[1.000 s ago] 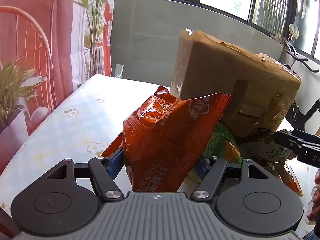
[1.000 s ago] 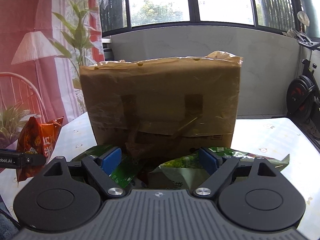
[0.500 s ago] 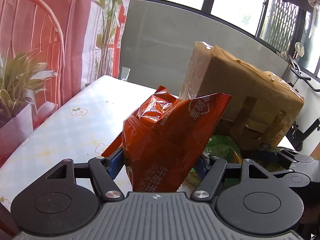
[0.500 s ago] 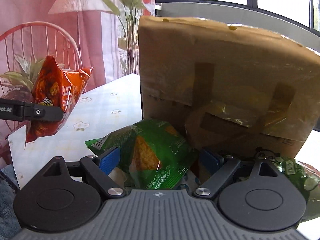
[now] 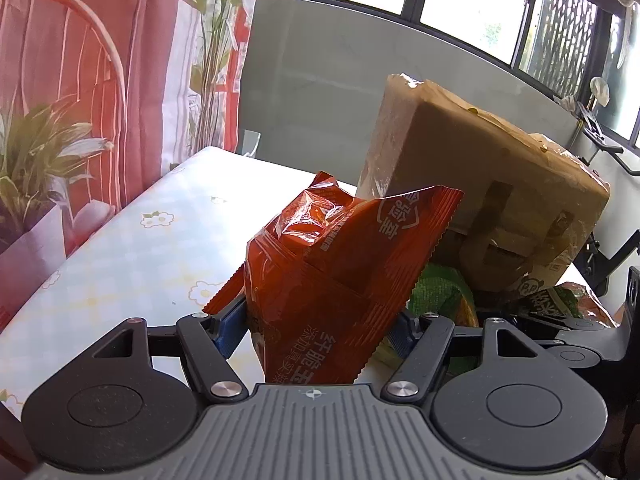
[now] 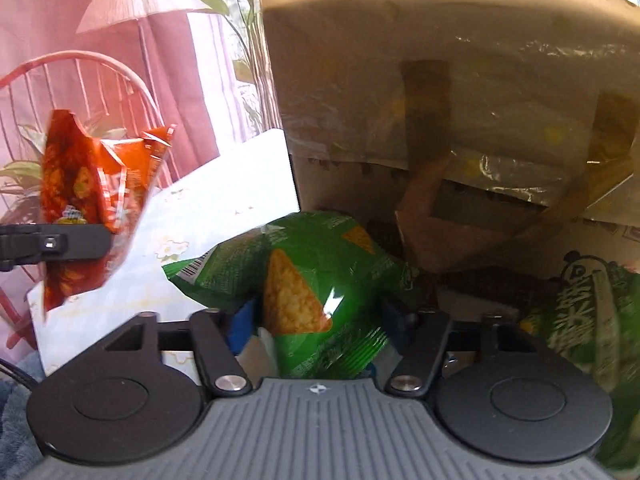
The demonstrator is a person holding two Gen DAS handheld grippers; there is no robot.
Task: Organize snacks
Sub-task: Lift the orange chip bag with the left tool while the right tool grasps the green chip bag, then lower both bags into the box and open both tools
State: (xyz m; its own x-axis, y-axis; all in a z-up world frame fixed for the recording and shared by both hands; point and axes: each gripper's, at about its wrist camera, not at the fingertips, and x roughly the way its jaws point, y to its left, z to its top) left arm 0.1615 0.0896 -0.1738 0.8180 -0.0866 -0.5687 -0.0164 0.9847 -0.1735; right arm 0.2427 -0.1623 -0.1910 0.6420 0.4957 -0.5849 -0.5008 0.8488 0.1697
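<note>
Closest in the right wrist view, the right gripper (image 6: 316, 320) has come down onto the green snack bag (image 6: 304, 276), and its jaws have just been closing, now pinching the bag where it lies on the bench (image 6: 236, 184) against the foot of the cardboard box (image 6: 460, 100). A second ago those jaws stood wide and empty, so a second snack now looks secured for sorting. The left gripper (image 5: 316, 320) stays clamped on the orange snack bag (image 5: 340, 264), lifted above the bench. Another green packet (image 6: 588, 312) lies further right.

One orange snack bag (image 5: 340, 280), two green bags (image 6: 312, 280), one box (image 5: 480, 184).
</note>
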